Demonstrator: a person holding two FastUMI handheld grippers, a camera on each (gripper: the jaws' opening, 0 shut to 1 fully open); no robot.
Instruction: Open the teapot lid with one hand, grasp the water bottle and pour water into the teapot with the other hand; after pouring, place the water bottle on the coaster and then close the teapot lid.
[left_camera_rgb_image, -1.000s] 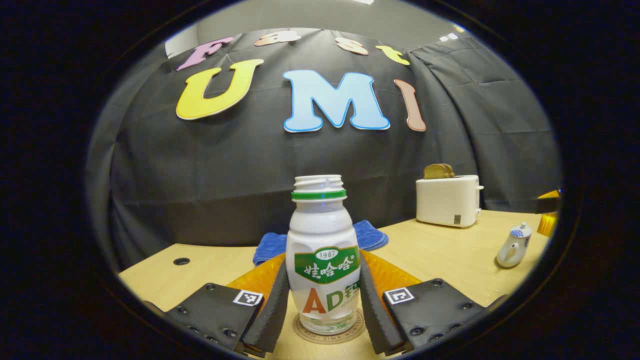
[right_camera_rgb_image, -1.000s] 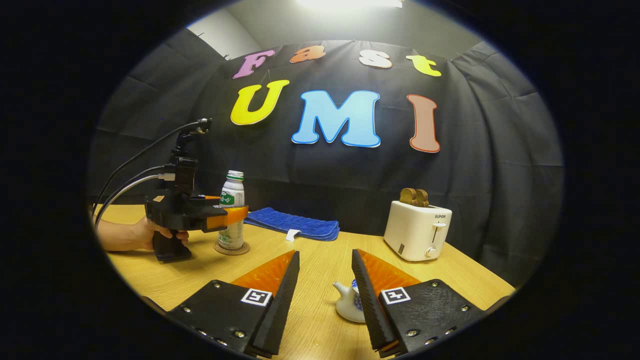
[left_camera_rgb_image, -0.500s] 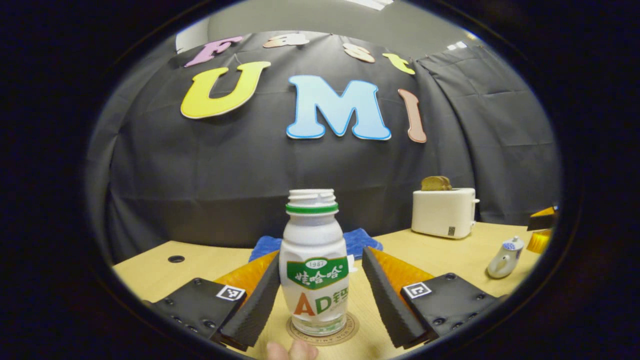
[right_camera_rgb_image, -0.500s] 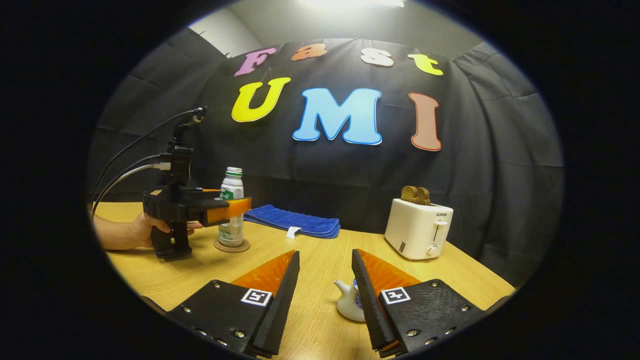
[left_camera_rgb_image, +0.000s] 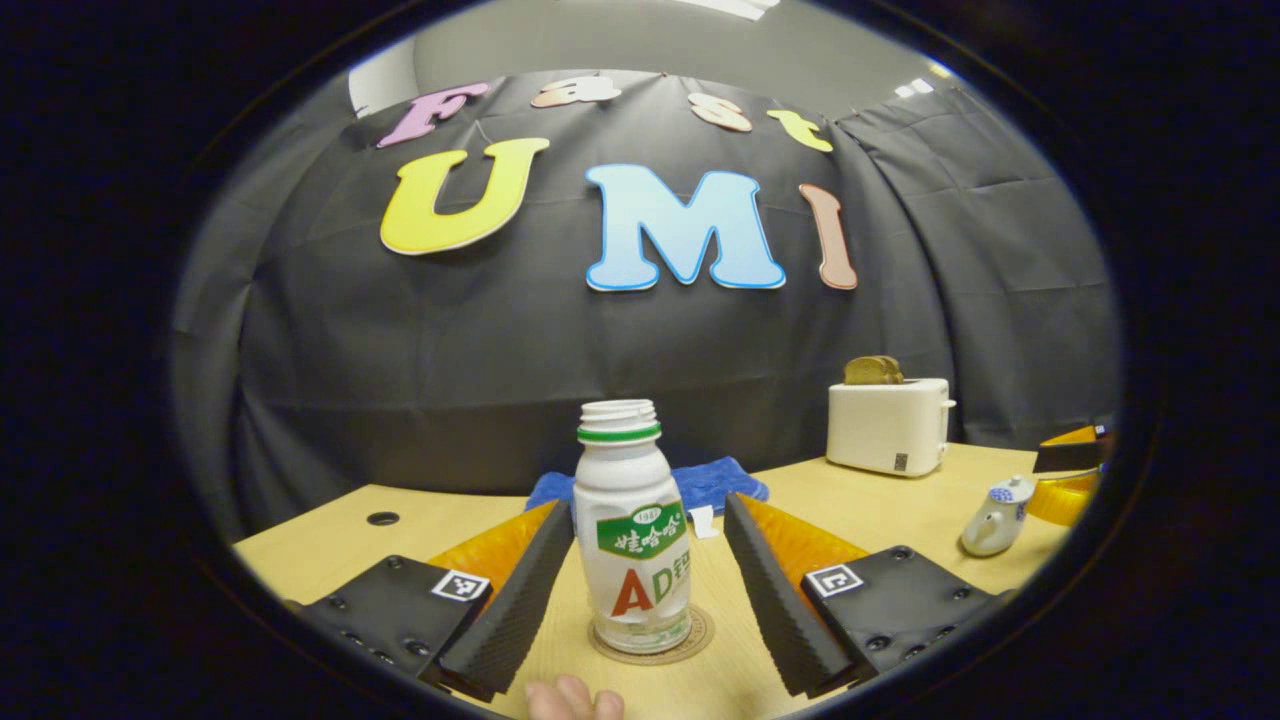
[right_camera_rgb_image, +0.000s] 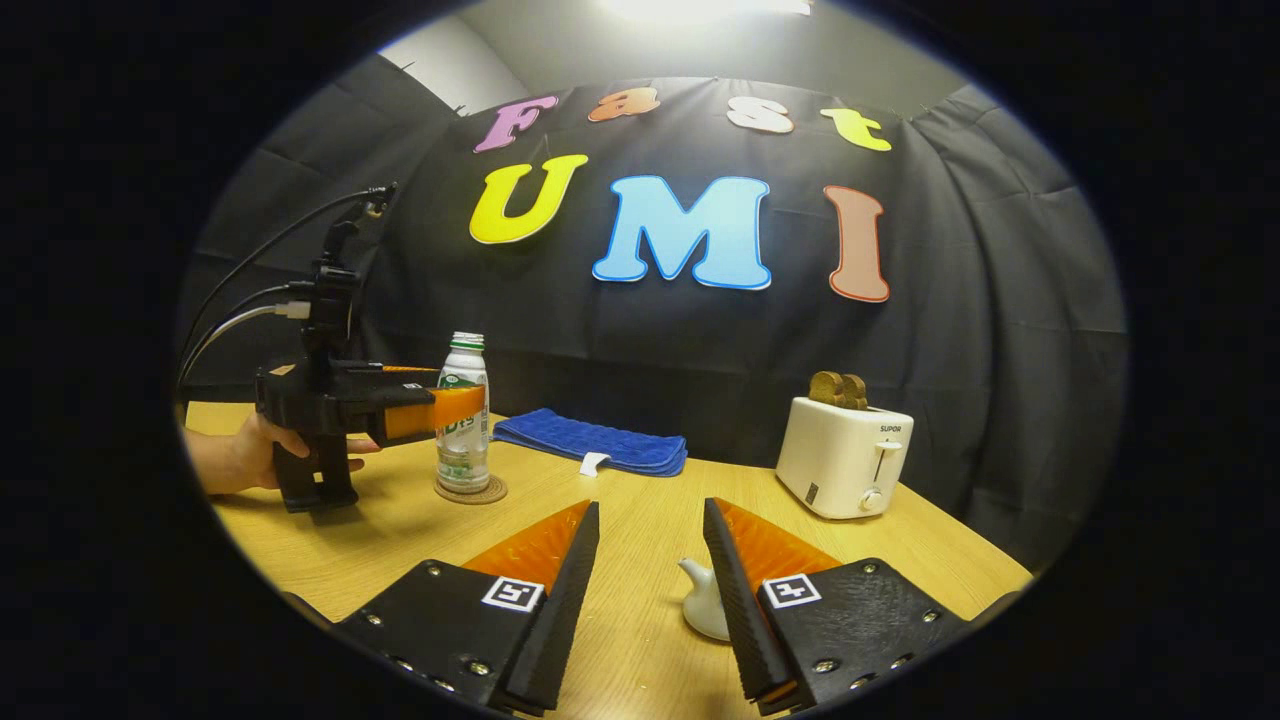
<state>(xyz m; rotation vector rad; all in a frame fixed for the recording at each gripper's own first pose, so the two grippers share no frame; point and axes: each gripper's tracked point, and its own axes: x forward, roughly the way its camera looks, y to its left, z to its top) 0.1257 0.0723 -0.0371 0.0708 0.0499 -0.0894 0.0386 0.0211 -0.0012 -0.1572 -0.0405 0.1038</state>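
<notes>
A white water bottle (left_camera_rgb_image: 630, 560) with a green neck ring and no cap stands upright on a round coaster (left_camera_rgb_image: 690, 640). My left gripper (left_camera_rgb_image: 648, 510) is open, its fingers on either side of the bottle with gaps. The right gripper view shows that bottle (right_camera_rgb_image: 465, 365) on the coaster (right_camera_rgb_image: 472, 491) and the left gripper (right_camera_rgb_image: 462, 405) held by a hand (right_camera_rgb_image: 235, 460). My right gripper (right_camera_rgb_image: 650, 508) is open over the table. A small white teapot (right_camera_rgb_image: 703, 606) sits partly hidden behind its right finger. The teapot (left_camera_rgb_image: 988, 518) carries its blue-patterned lid.
A white toaster (right_camera_rgb_image: 845, 455) with bread in it stands at the back right of the wooden table (right_camera_rgb_image: 620, 500). A folded blue towel (right_camera_rgb_image: 590, 445) lies behind the bottle. A fingertip (left_camera_rgb_image: 570, 700) shows at the bottom of the left gripper view.
My left gripper let go of the bottle, opened and drew back from it. The bottle stays on the coaster. My right gripper shifted slightly over the teapot.
</notes>
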